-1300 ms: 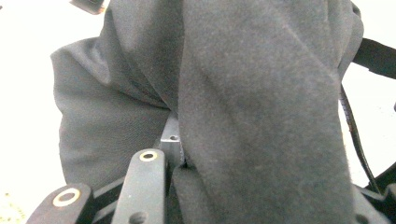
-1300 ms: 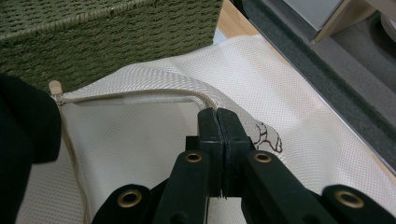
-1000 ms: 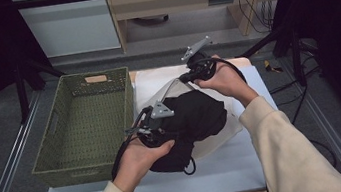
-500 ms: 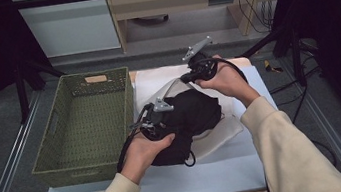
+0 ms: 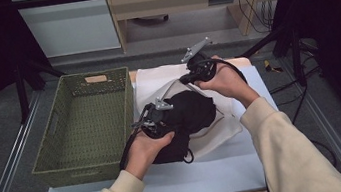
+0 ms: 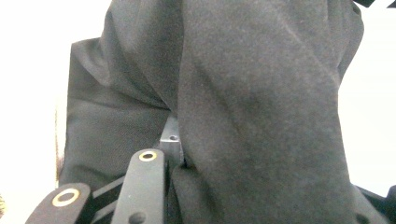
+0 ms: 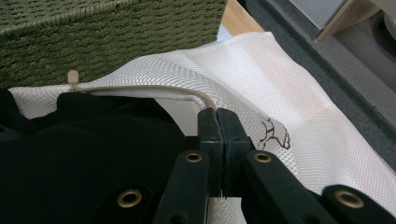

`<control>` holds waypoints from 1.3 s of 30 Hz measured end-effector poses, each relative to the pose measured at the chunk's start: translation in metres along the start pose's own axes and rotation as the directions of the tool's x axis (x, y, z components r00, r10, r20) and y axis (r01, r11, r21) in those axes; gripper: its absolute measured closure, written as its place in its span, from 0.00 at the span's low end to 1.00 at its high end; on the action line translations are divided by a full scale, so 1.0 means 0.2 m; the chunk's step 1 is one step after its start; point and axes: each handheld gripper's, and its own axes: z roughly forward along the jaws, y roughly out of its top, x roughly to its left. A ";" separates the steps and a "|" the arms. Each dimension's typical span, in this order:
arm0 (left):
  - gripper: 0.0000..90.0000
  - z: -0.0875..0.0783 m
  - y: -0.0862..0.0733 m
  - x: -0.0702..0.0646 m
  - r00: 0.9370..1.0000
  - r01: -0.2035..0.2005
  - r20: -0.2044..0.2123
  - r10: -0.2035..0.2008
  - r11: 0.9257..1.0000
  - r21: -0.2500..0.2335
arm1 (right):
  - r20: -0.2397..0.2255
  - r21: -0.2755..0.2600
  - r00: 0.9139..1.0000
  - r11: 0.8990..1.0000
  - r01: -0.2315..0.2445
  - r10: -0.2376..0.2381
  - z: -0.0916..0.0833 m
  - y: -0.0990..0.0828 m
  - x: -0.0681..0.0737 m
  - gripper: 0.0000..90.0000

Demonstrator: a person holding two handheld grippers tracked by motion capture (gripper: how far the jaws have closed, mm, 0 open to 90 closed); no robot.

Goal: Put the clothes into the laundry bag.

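Black garment is going into the white mesh laundry bag mid-counter, beside the green woven basket. Right hand-held gripper is clamping the bag's rim, holding it open; left hand-held gripper is gripping the garment. Next, probably: pushing it deeper.

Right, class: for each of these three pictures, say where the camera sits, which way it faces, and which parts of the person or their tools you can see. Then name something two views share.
High view: fixed above the person's side, looking forward and down on the table; both sleeves, hands, left gripper and right gripper show.
Left gripper view: rides the left gripper, facing the black garment close up; its jaws rise below.
Right gripper view: rides the right gripper, facing the green wicker basket; its jaws pinch the white mesh bag's rim.
Shared: garment, in all three.
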 end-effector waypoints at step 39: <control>0.54 0.36 -0.06 -0.04 0.991 0.019 -0.134 -0.016 1.000 0.025 | -0.028 0.010 0.999 1.000 0.018 -0.017 0.00 -0.03 0.03 1.00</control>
